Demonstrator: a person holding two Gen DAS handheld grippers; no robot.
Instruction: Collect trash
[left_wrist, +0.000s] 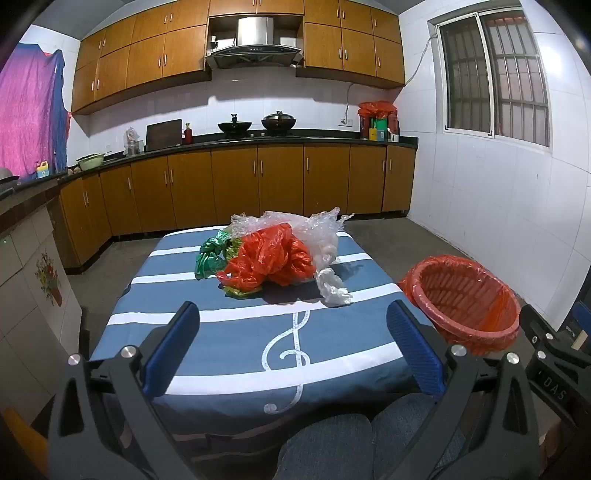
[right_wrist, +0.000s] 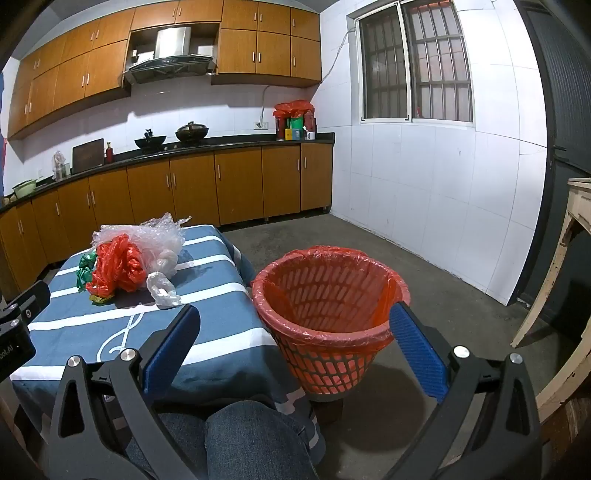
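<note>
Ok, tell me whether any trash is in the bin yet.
No: the red-lined bin looks empty, and the crumpled bags lie on the table.

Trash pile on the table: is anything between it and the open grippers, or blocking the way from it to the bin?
Nothing visible. Only bare striped tablecloth lies between the open left gripper and the plastic bag pile. The lined red basket stands open-topped beside the table, in front of the right gripper, with nothing visible inside.

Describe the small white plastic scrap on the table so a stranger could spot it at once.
Find the table under its blue-and-white striped cloth, then the heap of crumpled bags in its middle. The white scrap lies at the heap's near right corner, pale and opaque beside the red bag, nearest the red-lined basket.
</note>
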